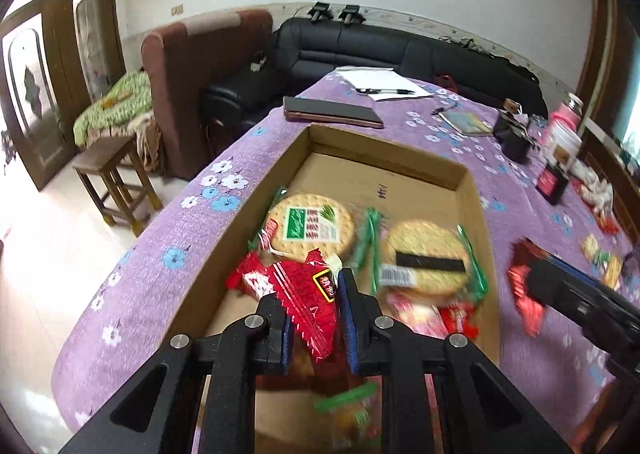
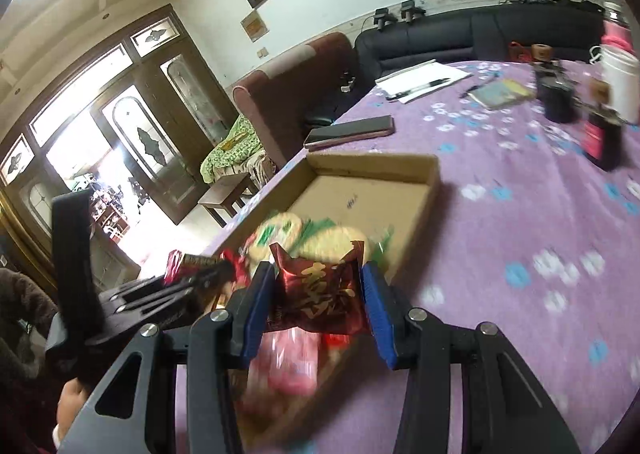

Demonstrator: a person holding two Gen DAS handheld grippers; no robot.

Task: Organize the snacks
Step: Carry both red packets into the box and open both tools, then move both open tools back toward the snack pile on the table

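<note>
1. Purple flowered cloth covers the table [image 1: 168, 254], seen in the left wrist view, with an open cardboard box [image 1: 400, 161] at frame centre.
2. A red snack packet [image 1: 296, 294] is pinched by the nearly shut left tool [image 1: 314, 318] above the box's near end, its long axis running from upper left to lower right.
3. Two round cracker packs [image 1: 310, 225] lie flat inside.
4. In the right wrist view, a dark red packet [image 2: 320, 294] is gripped upright between the half-open right tool [image 2: 318, 310], near the box's lower corner.
5. Both tools converge on one end; a collision or a packet landing outside the wall is judged possible.
</note>
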